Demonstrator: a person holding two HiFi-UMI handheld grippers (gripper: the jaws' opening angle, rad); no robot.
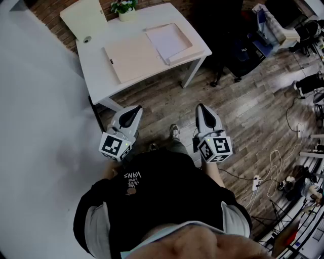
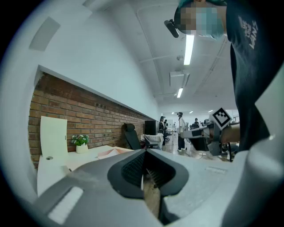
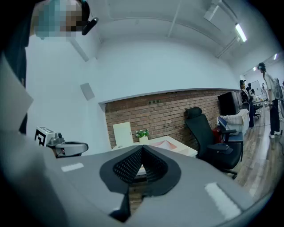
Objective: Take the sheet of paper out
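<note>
On the white table (image 1: 96,76) lies a flat beige folder (image 1: 134,58). Beside it to the right, a white sheet (image 1: 168,39) rests on a shallow beige tray. Both grippers hang in front of my body, short of the table's near edge, over the floor. My left gripper (image 1: 136,108) is shut with nothing in it, its pads meeting in the left gripper view (image 2: 145,154). My right gripper (image 1: 201,106) is likewise shut and empty, and its jaws close to a point in the right gripper view (image 3: 141,149).
A potted plant (image 1: 125,9) and a cream board (image 1: 85,17) stand at the table's far edge. A black office chair (image 3: 213,137) stands right of the table. Cables (image 1: 276,167) and gear lie on the wooden floor at the right. A white wall is at the left.
</note>
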